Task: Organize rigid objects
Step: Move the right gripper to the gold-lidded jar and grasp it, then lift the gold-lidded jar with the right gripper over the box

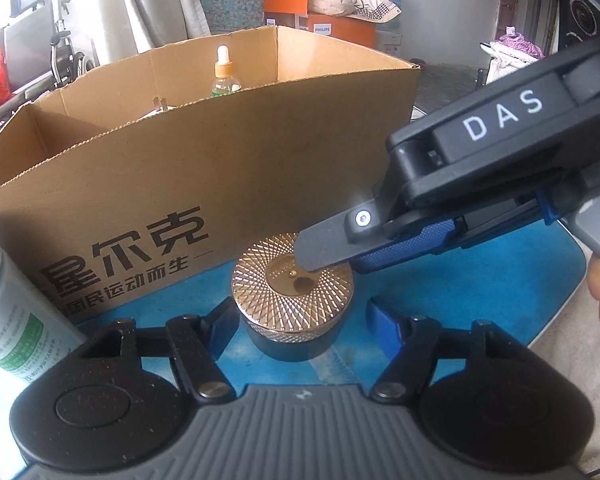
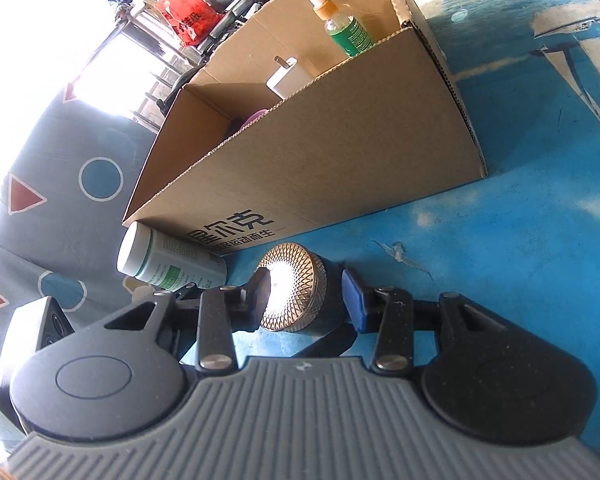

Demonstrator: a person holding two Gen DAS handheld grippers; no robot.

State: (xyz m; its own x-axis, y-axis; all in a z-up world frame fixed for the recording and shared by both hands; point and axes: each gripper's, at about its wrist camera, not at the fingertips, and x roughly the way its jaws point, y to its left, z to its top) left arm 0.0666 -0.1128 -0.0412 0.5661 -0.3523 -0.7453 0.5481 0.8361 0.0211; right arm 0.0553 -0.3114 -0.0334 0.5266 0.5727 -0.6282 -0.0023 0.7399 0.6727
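We judged the main risk to be a slip or tip: the right gripper [image 2: 306, 294] had the round jar with the gold patterned lid and dark base [image 1: 293, 298] between its fingers by the lid rather than the body, so a lift could tilt or drop it. The left gripper [image 1: 300, 322] stood part open around the jar; its left pad looked just at the base, its right pad clear, nothing grasped. The jar sat on the blue tabletop [image 1: 460, 300] just before the open cardboard box [image 1: 228, 152], beside a white-and-green bottle [image 2: 168, 262] lying on its side.
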